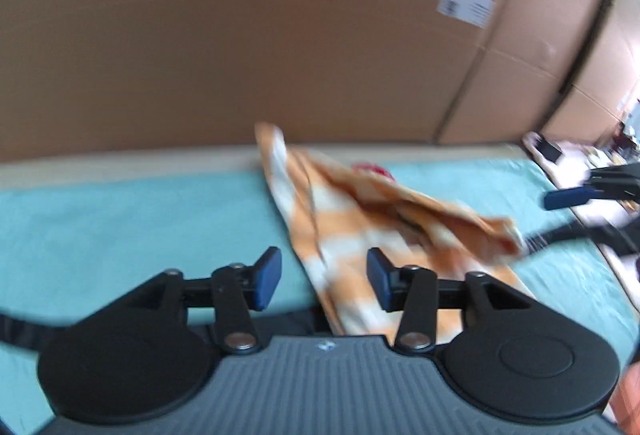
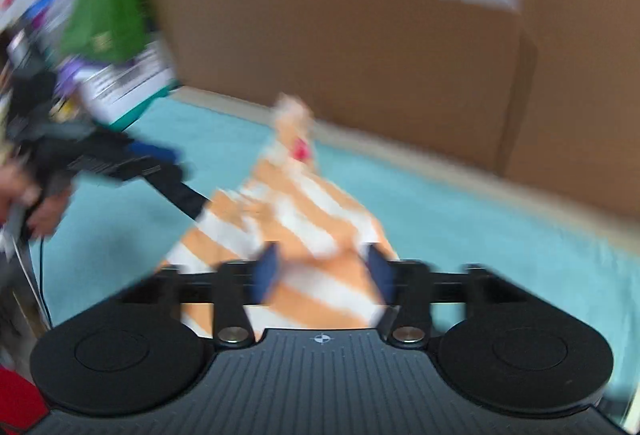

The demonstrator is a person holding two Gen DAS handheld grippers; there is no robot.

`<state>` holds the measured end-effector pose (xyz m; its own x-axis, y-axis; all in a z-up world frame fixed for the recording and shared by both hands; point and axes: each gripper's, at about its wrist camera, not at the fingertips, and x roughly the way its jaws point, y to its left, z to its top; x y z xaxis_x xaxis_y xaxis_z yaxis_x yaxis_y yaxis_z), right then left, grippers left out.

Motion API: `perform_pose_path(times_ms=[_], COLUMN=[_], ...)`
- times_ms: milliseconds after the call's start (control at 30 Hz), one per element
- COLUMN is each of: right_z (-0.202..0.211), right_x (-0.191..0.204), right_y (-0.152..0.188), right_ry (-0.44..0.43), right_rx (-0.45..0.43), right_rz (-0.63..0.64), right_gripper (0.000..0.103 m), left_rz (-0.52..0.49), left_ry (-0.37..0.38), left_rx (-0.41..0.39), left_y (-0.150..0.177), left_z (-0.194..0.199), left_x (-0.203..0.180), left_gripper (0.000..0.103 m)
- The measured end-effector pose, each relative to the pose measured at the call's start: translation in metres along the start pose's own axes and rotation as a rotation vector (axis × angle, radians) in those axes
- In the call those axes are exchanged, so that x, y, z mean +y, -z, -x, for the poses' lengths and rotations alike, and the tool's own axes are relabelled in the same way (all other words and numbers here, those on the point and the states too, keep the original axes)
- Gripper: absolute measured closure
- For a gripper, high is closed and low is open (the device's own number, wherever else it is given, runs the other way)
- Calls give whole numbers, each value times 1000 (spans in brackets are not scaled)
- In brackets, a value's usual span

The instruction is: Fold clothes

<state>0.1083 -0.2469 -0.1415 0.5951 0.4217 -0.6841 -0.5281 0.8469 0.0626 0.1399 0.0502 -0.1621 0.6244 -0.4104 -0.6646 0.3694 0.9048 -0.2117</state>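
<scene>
A big box (image 1: 280,35) stands behind the desk (image 1: 100,227), which is covered in teal cloth. On it lies a crumpled orange-and-white striped shirt (image 1: 360,235), its near end hanging over the front edge and a red patch showing near its far end. My left gripper (image 1: 324,277) hovers over the near part of the shirt, fingers (image 1: 266,277) spread apart and gripping nothing. My right gripper (image 2: 322,275) is released too, fingers (image 2: 266,271) wide over the striped cloth. From the right view, my hand (image 2: 28,203) holds the left gripper, one finger touching the shirt's edge; blur hides detail.
</scene>
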Motion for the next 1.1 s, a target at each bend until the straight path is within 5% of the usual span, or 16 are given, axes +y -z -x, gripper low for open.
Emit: perform_pose_path(times_ms=[400, 500, 533, 633, 767, 833, 933, 1000, 1100], right_z=[-86, -93, -94, -92, -81, -76, -67, -64, -59], right_x=[52, 39, 33, 18, 5, -1, -10, -12, -13], right_y=[4, 1, -2, -8, -13, -16, -19, -19, -19], right_ry=[84, 65, 50, 36, 43, 47, 54, 61, 63], right_rx=[85, 119, 129, 131, 122, 119, 114, 117, 119], right_rz=[587, 529, 487, 399, 331, 301, 255, 259, 278], right_gripper=[35, 43, 60, 81, 81, 81, 81, 81, 81], left_rz=[130, 108, 101, 103, 120, 143, 169, 156, 97], left_ry=[77, 126, 140, 151, 151, 145, 141, 151, 158], left_rx=[116, 138, 145, 171, 175, 158, 176, 198, 192], left_y=[-60, -72, -75, -80, -84, -87, -90, -90, -86], left_z=[-111, -125, -130, -143, -155, -156, -160, -160, -145], left_x=[61, 60, 60, 61, 63, 64, 66, 61, 48], left_gripper=[25, 20, 20, 19, 20, 25, 49, 78, 96])
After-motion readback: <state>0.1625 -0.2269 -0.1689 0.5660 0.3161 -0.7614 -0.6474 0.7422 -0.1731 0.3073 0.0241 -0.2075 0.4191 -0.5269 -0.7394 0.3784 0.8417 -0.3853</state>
